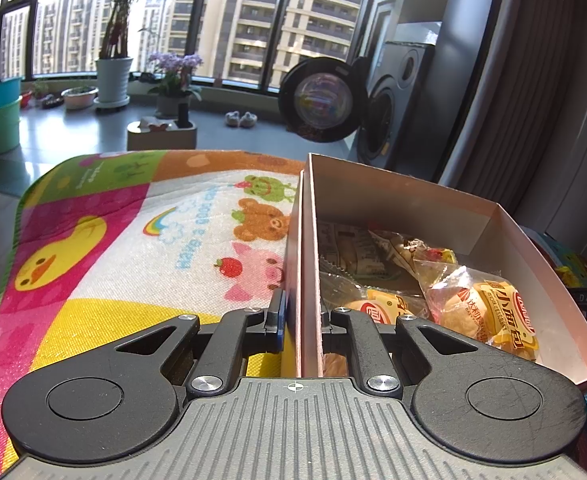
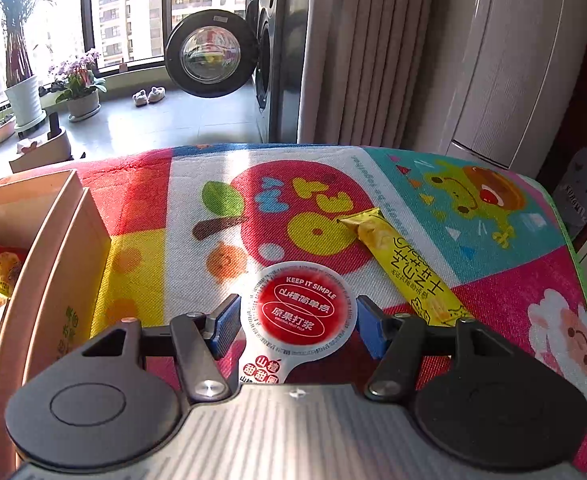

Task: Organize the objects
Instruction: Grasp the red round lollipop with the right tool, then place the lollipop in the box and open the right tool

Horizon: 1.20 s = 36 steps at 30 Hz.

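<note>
Two grippers are seen, each from its own wrist camera, above a bench covered by a bright cartoon play mat (image 1: 133,240). Nearest in the left wrist view, the left gripper (image 1: 302,320) is closed with its jaws clamped on the near side wall of a pale cardboard box (image 1: 413,196), one finger outside the wall and one inside. Within the box, wrapped small breads (image 1: 489,312) are piled toward the near end, and other snack packets (image 1: 357,248) lie behind them. In the right wrist view, the right gripper (image 2: 297,324) is held with its jaws apart, and a round white-lidded cup with a red label (image 2: 297,312) is framed between the blue pads (image 2: 225,328); whether the pads touch the cup cannot be told. A long yellow snack stick (image 2: 405,268) lies on the mat just right of the cup, angled away. The box is seen at the left edge of this view. Farther off, a washing machine with its round door open (image 2: 209,54), potted plants (image 2: 79,92) and large windows are seen.
</note>
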Tool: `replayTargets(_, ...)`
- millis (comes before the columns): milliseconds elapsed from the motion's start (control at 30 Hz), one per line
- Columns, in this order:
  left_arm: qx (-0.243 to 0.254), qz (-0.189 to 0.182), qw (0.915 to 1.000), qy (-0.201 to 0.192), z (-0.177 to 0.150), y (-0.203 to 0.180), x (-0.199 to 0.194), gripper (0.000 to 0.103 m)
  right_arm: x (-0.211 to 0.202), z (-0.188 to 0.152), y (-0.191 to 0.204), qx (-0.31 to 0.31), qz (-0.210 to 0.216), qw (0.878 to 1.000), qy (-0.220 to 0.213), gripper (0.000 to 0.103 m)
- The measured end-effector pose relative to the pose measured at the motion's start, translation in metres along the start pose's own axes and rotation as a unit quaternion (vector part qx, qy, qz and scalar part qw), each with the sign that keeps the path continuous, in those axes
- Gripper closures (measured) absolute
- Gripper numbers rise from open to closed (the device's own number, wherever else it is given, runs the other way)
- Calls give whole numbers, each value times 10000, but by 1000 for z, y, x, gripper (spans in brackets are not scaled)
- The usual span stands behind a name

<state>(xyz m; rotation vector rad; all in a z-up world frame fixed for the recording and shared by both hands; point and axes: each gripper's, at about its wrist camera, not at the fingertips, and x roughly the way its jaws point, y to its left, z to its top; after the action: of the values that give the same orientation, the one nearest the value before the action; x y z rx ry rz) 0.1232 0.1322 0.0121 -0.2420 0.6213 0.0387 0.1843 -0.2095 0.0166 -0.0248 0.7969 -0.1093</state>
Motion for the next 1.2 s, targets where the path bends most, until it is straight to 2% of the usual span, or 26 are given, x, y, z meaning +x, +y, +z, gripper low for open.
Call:
replayTargets(267,-29,-21,10000,10,1,2,0,89,-85,-46,9,-373,334,9986,167,42)
replayTargets(500,-39,-22,10000,47,0,3,1,89,-165,-75,25,-741,812,9935,282,42)
replayTargets(600,-41,-21,10000,44,0,3,1,89,-188,-76,36,-812,996,9914,228,42)
replayTargets(733,-55,-31,10000,49,1,4,0,89,-206,-60,53,-992,1114,9888,-40,42)
replayTargets(967,-100,-58,9999,70,0,4,0,89,-199,-21,100,-1684,1009,9783,-668,42)
replayTargets(1200,-109,-64,9999,76,0,3,1,89,-145,4,151,-2384,734,9646,-857,42)
